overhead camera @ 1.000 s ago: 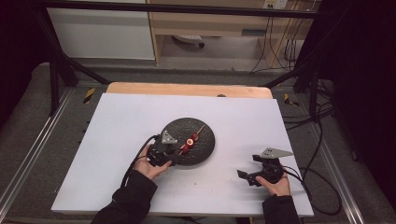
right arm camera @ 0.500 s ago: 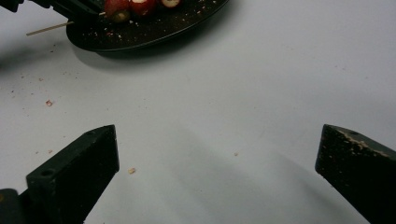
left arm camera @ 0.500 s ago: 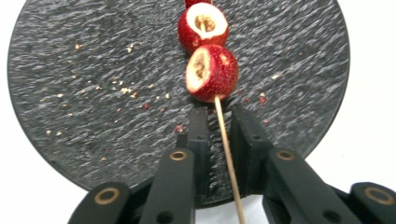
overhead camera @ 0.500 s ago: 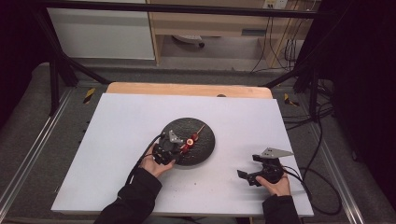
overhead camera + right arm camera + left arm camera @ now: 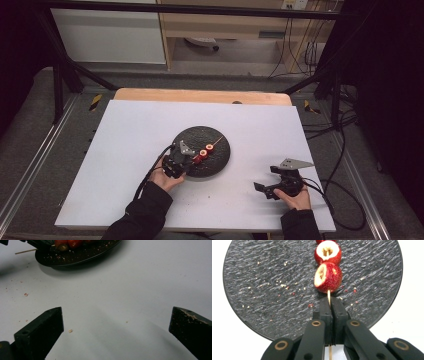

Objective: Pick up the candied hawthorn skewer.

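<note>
A round black slate plate [image 5: 216,140] [image 5: 262,290] [image 5: 82,255] lies mid-table. On it rests a thin wooden skewer [image 5: 218,140] [image 5: 328,295] threaded with red cored fruits [image 5: 200,155] [image 5: 328,277] [image 5: 67,243]. My left gripper [image 5: 190,156] [image 5: 330,301] sits at the plate's near-left rim, shut on the skewer's near end just behind the closest fruit. My right gripper [image 5: 267,180] [image 5: 116,322] stands open on the bare table to the plate's right, nothing between its fingers.
The white tabletop [image 5: 135,150] carries small crumbs near the plate. A wooden strip [image 5: 200,95] runs along the far edge. Cables [image 5: 335,165] trail off the right side, and metal frame rails [image 5: 45,150] flank the table.
My left gripper has slid right and slightly forward along the plate's near rim, carrying the skewer and fruits with it. My right gripper has stayed put.
</note>
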### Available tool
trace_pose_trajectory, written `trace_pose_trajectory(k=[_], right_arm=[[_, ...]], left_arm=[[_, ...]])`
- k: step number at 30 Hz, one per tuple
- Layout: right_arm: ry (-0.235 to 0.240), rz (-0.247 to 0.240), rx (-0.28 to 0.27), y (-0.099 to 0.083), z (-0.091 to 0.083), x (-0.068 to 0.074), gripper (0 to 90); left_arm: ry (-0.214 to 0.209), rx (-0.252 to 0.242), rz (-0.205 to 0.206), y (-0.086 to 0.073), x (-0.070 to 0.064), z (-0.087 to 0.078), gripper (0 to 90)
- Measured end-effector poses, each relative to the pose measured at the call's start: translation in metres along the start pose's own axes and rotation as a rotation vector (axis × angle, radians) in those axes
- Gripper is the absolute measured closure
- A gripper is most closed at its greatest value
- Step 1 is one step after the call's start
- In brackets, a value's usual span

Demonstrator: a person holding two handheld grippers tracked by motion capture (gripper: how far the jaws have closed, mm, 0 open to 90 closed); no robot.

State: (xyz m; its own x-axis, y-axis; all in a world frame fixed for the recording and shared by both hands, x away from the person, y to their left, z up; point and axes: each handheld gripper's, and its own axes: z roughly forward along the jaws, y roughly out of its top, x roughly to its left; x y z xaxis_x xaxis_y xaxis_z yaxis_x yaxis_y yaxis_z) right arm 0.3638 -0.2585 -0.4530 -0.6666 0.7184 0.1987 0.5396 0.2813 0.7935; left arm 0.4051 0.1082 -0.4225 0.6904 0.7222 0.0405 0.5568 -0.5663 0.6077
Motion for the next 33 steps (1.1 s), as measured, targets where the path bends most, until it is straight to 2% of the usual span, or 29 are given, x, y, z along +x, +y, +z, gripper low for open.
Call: trace_pose_trajectory(k=[14,24,33], right_arm=[[-0.001,0.004,0.0,-0.001,0.001,0.001,0.6],[-0.005,0.013,-0.004,0.0,0.001,0.001,0.6],[0.003,0.015,-0.006,0.002,0.005,0.007,0.6]], left_arm=[[-0.035,-0.113,-0.04,-0.015,0.008,-0.022,88.3],[-0.056,-0.186,-0.045,-0.037,0.012,-0.041,88.3],[-0.077,-0.233,-0.05,-0.061,0.011,-0.053,88.3]])
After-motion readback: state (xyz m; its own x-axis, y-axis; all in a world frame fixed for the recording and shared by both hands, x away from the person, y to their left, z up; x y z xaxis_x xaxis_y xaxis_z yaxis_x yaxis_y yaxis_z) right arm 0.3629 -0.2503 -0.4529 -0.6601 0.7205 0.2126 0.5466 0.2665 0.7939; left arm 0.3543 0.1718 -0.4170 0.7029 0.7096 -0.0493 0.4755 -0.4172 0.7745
